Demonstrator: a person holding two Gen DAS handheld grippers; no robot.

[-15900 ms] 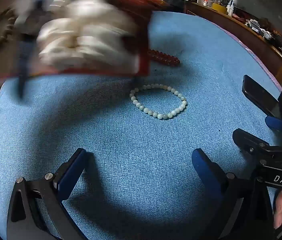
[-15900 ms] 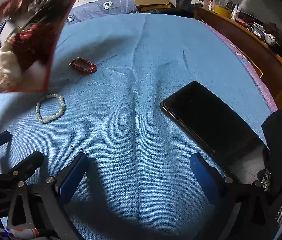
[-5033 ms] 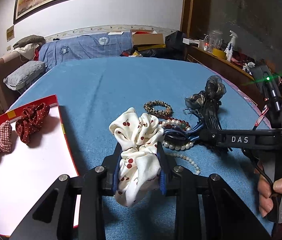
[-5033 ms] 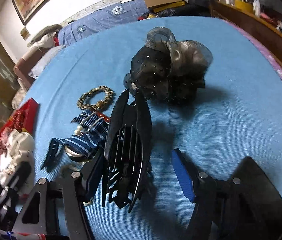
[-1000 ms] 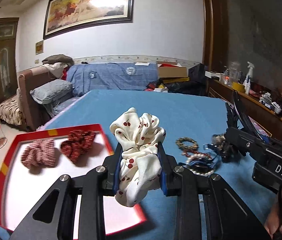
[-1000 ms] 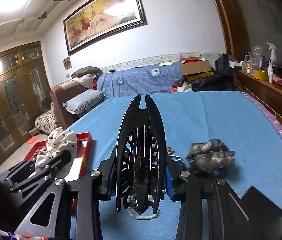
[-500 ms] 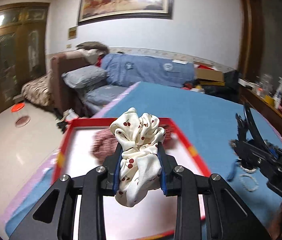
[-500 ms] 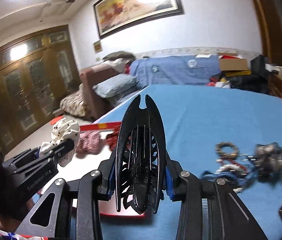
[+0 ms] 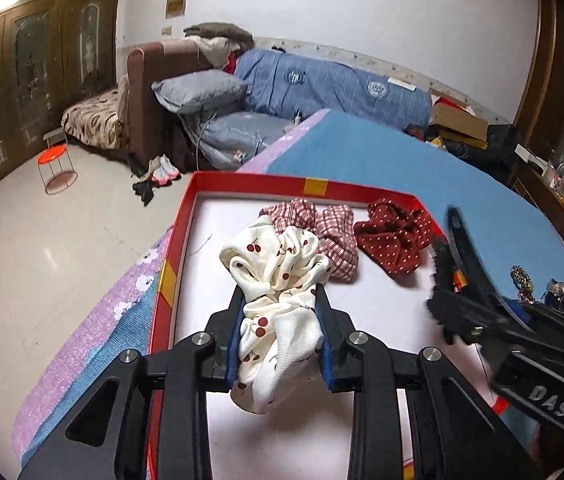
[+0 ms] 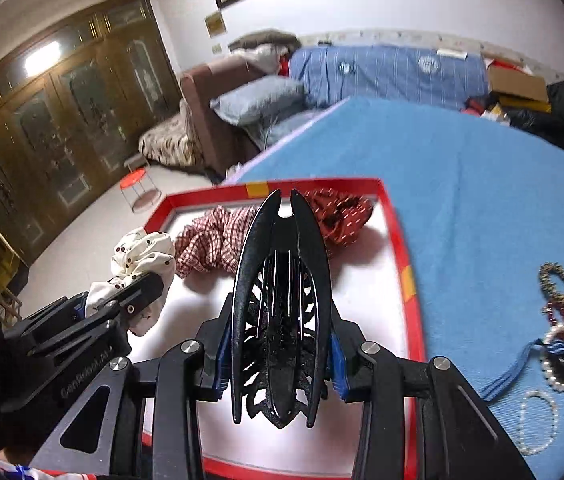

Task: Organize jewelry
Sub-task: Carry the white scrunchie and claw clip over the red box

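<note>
My left gripper (image 9: pixel 280 340) is shut on a cream scrunchie with red cherries (image 9: pixel 278 276), held over the white floor of a red-rimmed tray (image 9: pixel 250 179). My right gripper (image 10: pixel 280 356) is shut on a large black claw hair clip (image 10: pixel 280 308), also above the tray (image 10: pixel 396 240). Inside the tray lie a red-checked scrunchie (image 9: pixel 322 228) and a dark red dotted scrunchie (image 9: pixel 396 236). In the right wrist view the left gripper (image 10: pixel 130 300) with the cream scrunchie (image 10: pixel 142 260) hangs to the left of the clip.
The tray sits on a blue cloth (image 10: pixel 482 200) near its left edge. Beaded bracelets, pearls and a blue cord (image 10: pixel 558 320) lie on the cloth at the right. Beyond the edge are the floor, a small red stool (image 9: pixel 56 160) and a sofa.
Both grippers have swung left and dipped towards the tray, which now fills the lower middle of both views. Both still hold their items.
</note>
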